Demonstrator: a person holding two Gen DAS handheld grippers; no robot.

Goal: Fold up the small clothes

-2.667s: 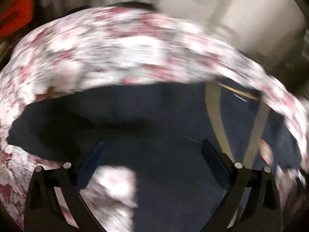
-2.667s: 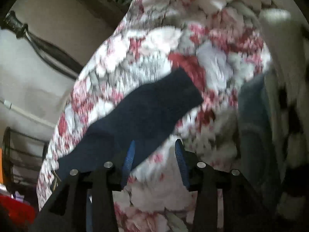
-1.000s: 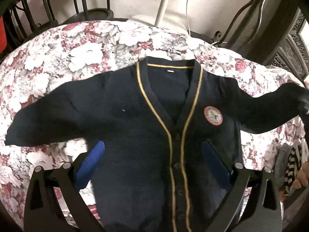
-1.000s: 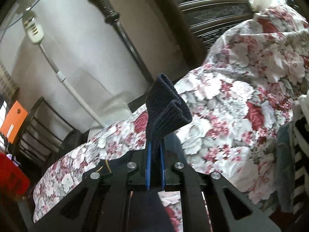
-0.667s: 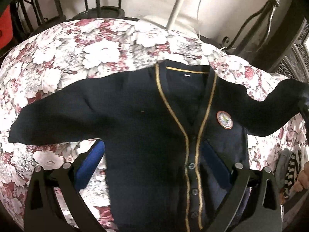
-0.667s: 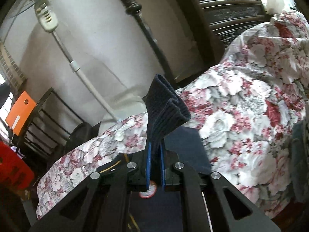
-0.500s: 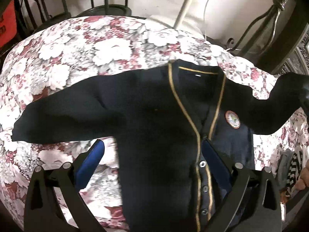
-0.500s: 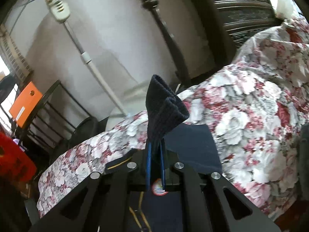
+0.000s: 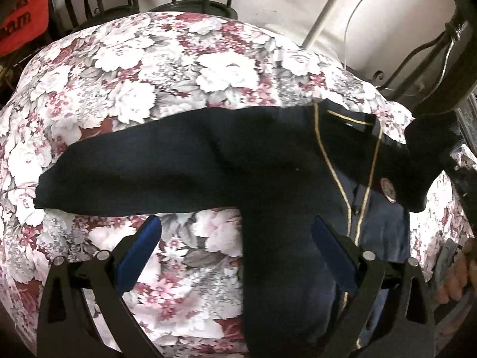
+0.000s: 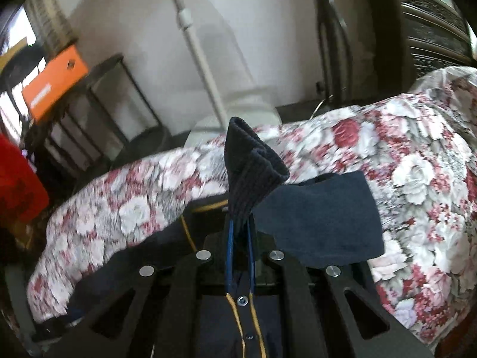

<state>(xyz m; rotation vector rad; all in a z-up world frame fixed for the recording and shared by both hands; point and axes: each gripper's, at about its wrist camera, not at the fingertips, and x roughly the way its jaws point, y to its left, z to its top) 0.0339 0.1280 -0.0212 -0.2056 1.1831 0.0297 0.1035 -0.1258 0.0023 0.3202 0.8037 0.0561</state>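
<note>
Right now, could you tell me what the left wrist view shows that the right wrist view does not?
Only the left wrist view shows the open left gripper, the cardigan's flat sleeve spread on the floral cover, and its round badge. Only the right wrist view shows the right gripper shut on the ribbed cuff, plus an orange box on a rack. Both show the navy cardigan with gold trim and the floral cover.

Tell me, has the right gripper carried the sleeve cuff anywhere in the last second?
Yes. The right gripper, shut on the cuff, swung from over the floral bedspread inward over the cardigan's buttoned front.
</note>
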